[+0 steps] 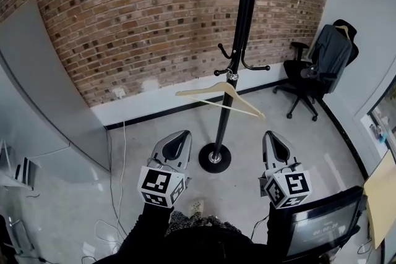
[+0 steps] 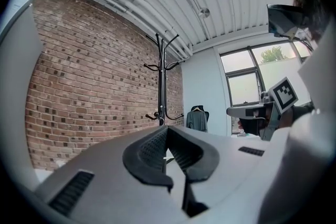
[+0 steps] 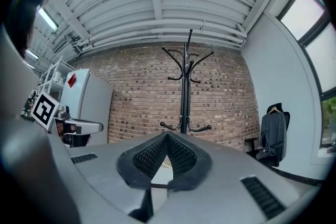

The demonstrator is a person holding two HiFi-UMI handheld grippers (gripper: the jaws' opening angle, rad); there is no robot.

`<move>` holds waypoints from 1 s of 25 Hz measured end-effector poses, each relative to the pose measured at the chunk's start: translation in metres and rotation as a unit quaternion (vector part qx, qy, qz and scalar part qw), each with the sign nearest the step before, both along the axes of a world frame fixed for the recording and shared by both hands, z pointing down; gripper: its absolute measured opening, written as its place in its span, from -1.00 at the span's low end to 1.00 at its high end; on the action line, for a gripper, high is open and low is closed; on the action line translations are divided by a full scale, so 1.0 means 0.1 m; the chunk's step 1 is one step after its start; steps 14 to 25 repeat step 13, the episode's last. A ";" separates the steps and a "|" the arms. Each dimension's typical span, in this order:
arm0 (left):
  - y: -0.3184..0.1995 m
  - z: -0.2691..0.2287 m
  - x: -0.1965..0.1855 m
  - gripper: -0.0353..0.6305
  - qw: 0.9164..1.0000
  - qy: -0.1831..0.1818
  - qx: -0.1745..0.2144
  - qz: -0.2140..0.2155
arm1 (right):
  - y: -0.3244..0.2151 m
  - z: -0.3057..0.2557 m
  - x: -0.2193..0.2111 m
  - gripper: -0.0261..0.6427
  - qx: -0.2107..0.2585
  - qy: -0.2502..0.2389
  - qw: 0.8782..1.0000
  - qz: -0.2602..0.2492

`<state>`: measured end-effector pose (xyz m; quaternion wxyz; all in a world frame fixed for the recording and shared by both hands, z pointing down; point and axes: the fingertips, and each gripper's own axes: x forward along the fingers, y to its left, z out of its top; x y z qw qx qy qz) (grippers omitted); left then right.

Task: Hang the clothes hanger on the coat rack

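A black coat rack [image 1: 239, 40] stands on a round base in front of the brick wall. A pale wooden hanger [image 1: 219, 97] hangs by its metal hook from one of the rack's lower arms, tilted down to the right. My left gripper [image 1: 180, 136] is low and to the left of the rack's base, shut and empty. My right gripper [image 1: 274, 136] is at the same height to the right of the base, also shut with nothing in it. Both are well short of the hanger. The rack [image 2: 161, 86] shows beyond the left gripper [image 2: 167, 128], and the rack [image 3: 184, 92] rises straight beyond the right gripper [image 3: 167, 136].
An office chair [image 1: 309, 80] with a dark jacket [image 1: 333, 52] over its back stands at the right wall. A dark monitor [image 1: 322, 225] sits at the lower right. A grey panel [image 1: 43, 71] leans at the left, with cables [image 1: 114, 195] on the floor.
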<state>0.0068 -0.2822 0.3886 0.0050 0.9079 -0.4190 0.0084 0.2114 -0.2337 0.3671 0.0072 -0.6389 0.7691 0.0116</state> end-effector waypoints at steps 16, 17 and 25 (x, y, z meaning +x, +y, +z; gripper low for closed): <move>0.05 0.07 -0.13 -0.88 1.000 0.010 -0.014 -0.012 | 0.02 0.04 0.05 -0.90 -0.009 0.006 1.000 0.004; 0.05 0.07 -0.13 -0.88 1.000 0.010 -0.014 -0.012 | 0.02 0.04 0.05 -0.90 -0.009 0.006 1.000 0.004; 0.05 0.07 -0.13 -0.88 1.000 0.010 -0.014 -0.012 | 0.02 0.04 0.05 -0.90 -0.009 0.006 1.000 0.004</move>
